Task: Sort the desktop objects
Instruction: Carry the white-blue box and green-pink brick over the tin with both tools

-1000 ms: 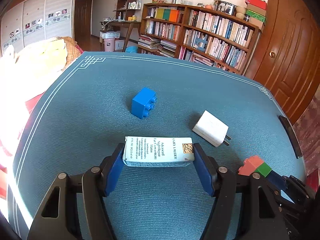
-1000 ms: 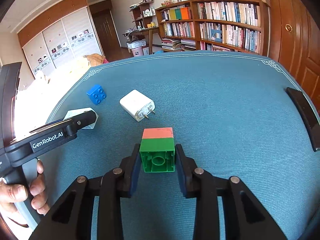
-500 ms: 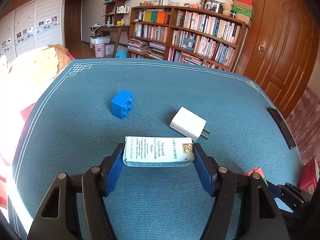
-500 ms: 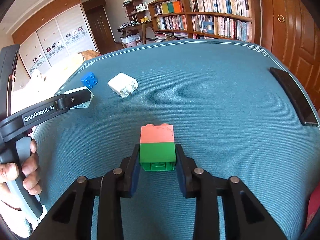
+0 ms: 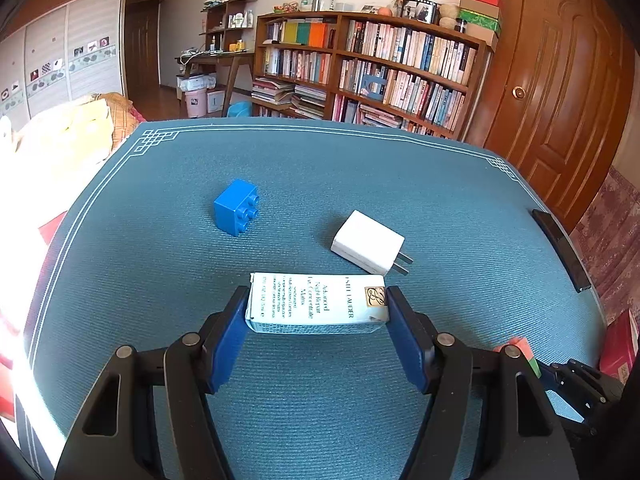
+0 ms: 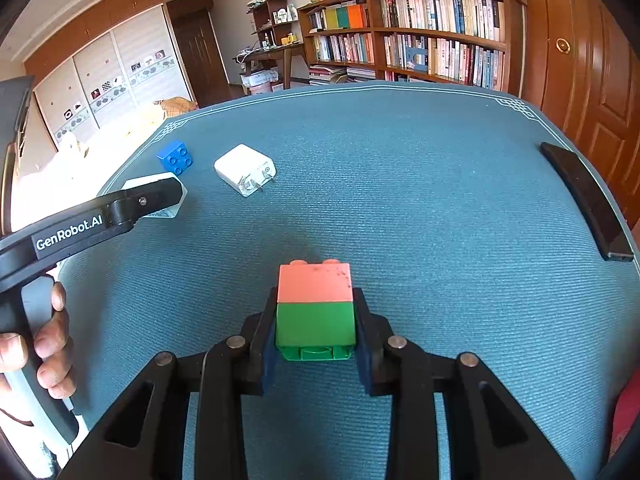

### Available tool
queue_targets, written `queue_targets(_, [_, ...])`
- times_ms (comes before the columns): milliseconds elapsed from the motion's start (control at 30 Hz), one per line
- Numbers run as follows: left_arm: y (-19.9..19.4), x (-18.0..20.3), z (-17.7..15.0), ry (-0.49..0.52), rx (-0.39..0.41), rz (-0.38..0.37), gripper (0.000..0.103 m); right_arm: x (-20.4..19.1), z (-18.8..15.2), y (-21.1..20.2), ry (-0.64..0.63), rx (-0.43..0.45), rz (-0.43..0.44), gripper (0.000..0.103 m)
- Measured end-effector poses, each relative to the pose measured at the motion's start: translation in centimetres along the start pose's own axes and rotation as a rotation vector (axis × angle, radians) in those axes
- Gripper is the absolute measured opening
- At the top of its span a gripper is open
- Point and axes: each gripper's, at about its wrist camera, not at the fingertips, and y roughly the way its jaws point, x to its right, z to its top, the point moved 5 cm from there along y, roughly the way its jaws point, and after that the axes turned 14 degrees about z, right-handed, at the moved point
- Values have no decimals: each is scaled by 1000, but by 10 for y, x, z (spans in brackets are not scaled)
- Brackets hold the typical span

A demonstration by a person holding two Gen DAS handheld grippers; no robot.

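On the teal-covered bench (image 5: 320,168), both grippers are carrying something, and nothing is looking sorted yet. The left gripper (image 5: 318,312) is standing with its jaws set wide, the blue pads pressing on the two short ends of a white cosmetics carton (image 5: 318,304) that is lying crosswise between them; in the left wrist view the carton is sitting at about six o'clock of the bench, and whether it is resting on the cloth or hanging just clear of it I cannot tell. The right gripper (image 6: 316,328) is holding its jaws narrow, clamped on the green lower half of a green-and-salmon brick stack (image 6: 315,308), with the salmon half sticking out ahead of the pads.

Two more things are lying loose. In the left wrist view a blue brick (image 5: 236,207) is sitting on its side toward ten o'clock of the carton, and a white plug adapter (image 5: 368,242) is lying at about one o'clock of it, near but apart, prongs pointing toward the right edge. A black slab, perhaps a phone (image 5: 560,250), is lying along the bench edge at three o'clock. A hand (image 6: 36,344) is gripping the left tool's handle at the left edge of the right wrist view.

As a judgement, the sorting is at an early-to-middle stage: two items are in hand and undelivered, two are untouched, and no tray or gathering spot is showing.
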Motion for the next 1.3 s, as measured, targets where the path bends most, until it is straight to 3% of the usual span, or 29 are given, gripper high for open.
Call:
queue_targets(333, [-22,25,-4,53,17,-29,69,11,-22,-76,54,92,-3,35])
queue_targets(733, [-71,91,-22,135,30,-185,69,48,-51,-176,114,203,-110,35])
queue_targets(1000, [-109,154,-35,217,48,-294,69,75,-64,-237,142,279,-191,35])
queue_targets(1300, [-144,224,-52,302,55,-404,69,122,-95,-276,238,281,-279,35])
